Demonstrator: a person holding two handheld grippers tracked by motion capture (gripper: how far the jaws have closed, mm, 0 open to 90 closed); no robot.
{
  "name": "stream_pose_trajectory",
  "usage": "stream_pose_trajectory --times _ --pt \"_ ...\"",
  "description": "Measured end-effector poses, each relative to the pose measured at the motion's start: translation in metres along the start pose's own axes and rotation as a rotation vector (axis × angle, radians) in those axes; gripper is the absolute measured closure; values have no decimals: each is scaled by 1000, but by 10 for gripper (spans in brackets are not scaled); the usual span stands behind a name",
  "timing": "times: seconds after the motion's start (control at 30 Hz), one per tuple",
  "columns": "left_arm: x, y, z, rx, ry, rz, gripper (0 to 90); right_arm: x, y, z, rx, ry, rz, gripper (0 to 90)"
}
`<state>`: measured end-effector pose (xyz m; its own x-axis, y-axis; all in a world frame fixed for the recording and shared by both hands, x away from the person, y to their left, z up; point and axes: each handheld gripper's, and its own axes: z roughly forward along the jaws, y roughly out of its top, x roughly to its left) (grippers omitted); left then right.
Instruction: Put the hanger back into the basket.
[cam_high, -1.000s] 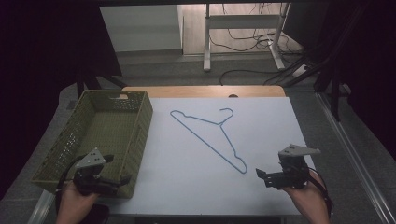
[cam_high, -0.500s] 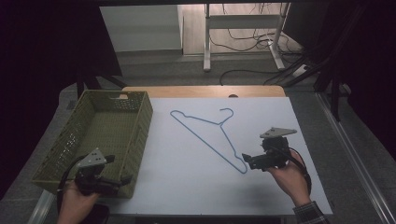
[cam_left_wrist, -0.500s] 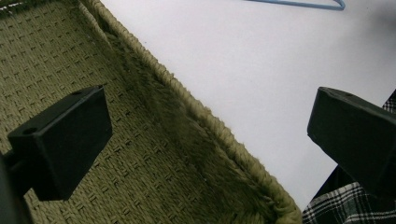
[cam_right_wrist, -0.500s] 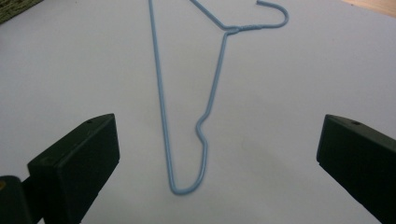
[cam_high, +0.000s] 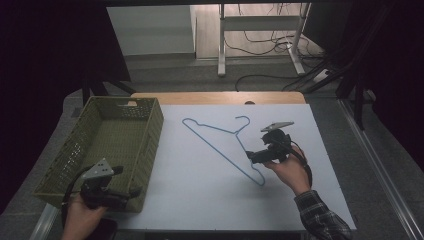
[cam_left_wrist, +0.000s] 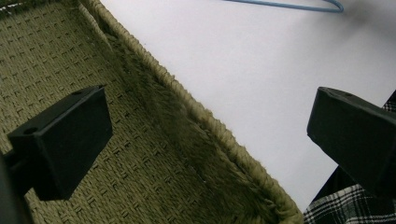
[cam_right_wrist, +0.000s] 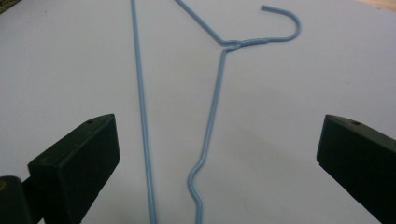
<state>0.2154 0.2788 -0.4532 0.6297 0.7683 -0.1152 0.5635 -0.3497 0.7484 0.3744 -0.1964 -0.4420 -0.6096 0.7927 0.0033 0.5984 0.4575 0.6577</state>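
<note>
Approaching the blue wire hanger (cam_right_wrist: 212, 126) with your right gripper (cam_high: 255, 156) wide: light, springy, probably slippery; pinch the shoulder wire.

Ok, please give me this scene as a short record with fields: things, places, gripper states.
hanger: blue wire hanger lying flat on the white table
basket: green woven basket at the table's left
right gripper: right gripper open, jaws either side of the hanger's wires, not touching
left gripper: left gripper open, above the basket's near corner
</note>
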Motion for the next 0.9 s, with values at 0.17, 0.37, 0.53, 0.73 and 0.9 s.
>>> stream_pose_trajectory --times 0.17,0.37,0.53,0.73,0.9 --pt "0 0 0 1 1 1 3 -1 12 19 32 2 1 0" --pt "1 -1 0 2 0 0 3 -2 22 38 84 -5 10 65" --pt "1 -1 0 3 1 1 3 -4 29 53 116 -9 -4 108" --pt "1 0 0 3 0 0 4 -6 36 68 153 -14 -35 246" --pt "1 -1 0 3 2 1 5 -5 41 79 174 -4 -55 438"
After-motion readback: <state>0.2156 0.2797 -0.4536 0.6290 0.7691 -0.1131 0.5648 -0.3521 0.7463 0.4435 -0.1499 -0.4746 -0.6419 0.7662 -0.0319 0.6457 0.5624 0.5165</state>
